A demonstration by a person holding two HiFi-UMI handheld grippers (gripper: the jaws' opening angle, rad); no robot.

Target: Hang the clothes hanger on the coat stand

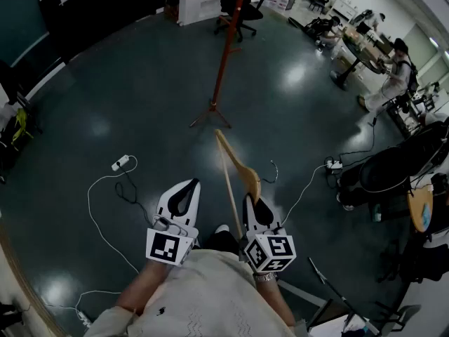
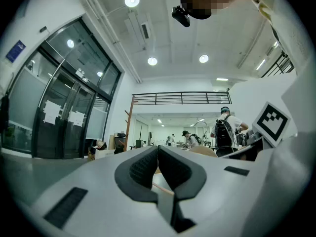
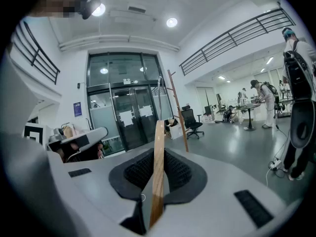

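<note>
The right claw grips the wooden hanger, pointed at the coat stand well ahead across the floor, the left claw pinched together empty, so next, I'd judge, comes closing in and lifting its hook onto a peg.

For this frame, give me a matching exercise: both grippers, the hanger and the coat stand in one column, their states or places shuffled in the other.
Column one:
1. left gripper
2. right gripper
3. clothes hanger
4. coat stand

Column two:
A. upright on the floor, ahead of the person
B. jaws clamped on wood
C. jaws together, nothing between them
D. held in the air, apart from the stand

Pairs: 1-C, 2-B, 3-D, 4-A.
</note>
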